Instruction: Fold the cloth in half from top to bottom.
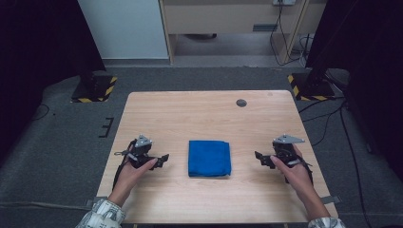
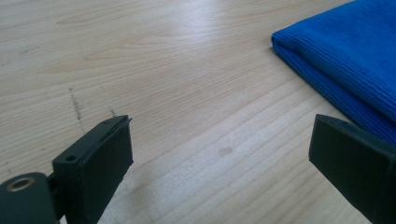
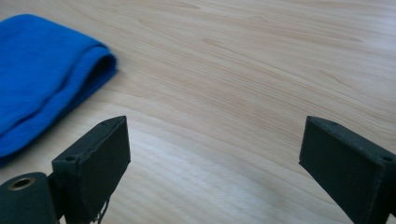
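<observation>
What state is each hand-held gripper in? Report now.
Left hand-held gripper: open, holding nothing, beside the blue cloth.
Right hand-held gripper: open, holding nothing, apart from the cloth.

In the left gripper view the blue cloth (image 2: 345,60), ahead and to the right of the left tool (image 2: 219,154), runs off the right edge. In the right gripper view the picture's left edge cuts it off. The small dark spot (image 1: 241,102) on the tabletop (image 1: 209,114) is too small to identify.
</observation>
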